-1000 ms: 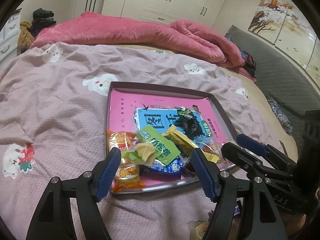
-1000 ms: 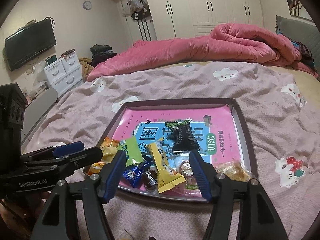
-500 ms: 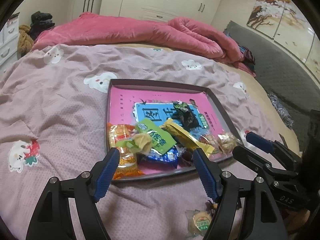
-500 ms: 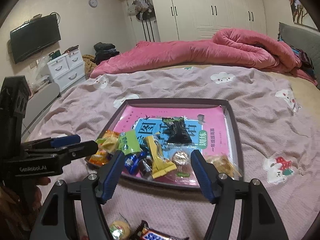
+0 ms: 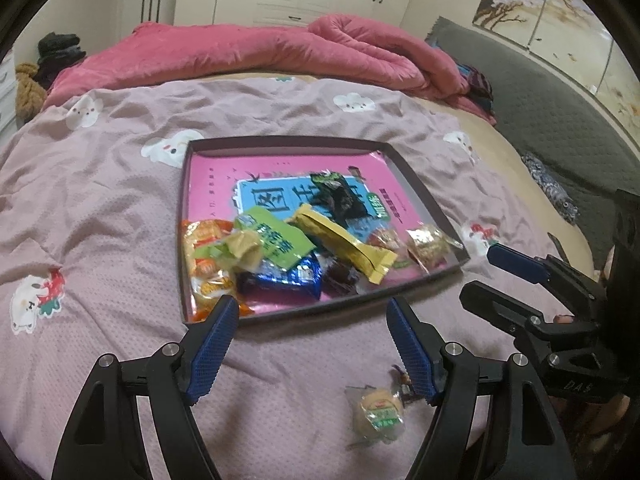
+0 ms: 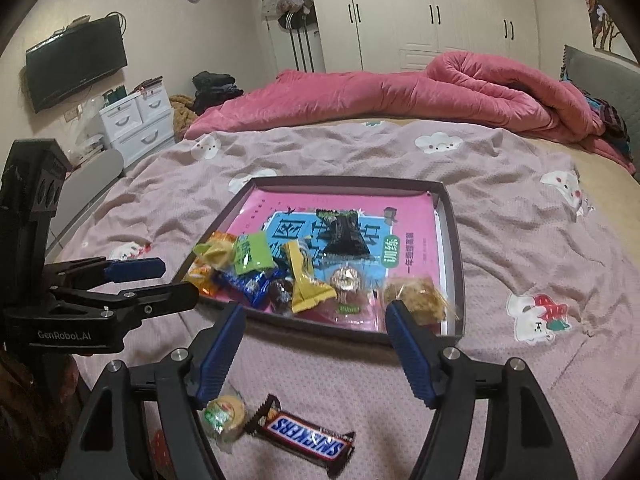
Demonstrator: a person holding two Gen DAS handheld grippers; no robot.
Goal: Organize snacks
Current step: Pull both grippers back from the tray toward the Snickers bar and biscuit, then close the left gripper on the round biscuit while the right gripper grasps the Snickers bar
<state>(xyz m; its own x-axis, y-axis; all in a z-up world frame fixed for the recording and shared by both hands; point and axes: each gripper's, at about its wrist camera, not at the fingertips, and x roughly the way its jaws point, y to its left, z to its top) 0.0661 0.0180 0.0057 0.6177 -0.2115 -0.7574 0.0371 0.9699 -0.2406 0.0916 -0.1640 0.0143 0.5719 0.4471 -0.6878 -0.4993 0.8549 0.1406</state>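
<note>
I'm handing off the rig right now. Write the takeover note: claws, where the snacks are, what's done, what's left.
Left claw: open, nothing between the pads.
Right claw: jaws opening, nothing between them.
Both sit short of the tray on the bedsheet.
Done: most snacks are piled at the tray's near end; a black packet lies mid-tray.
Left: Snickers bar and round wrapped cake lie on the sheet, outside the tray, near the claws. The pile looks unsorted.
</note>
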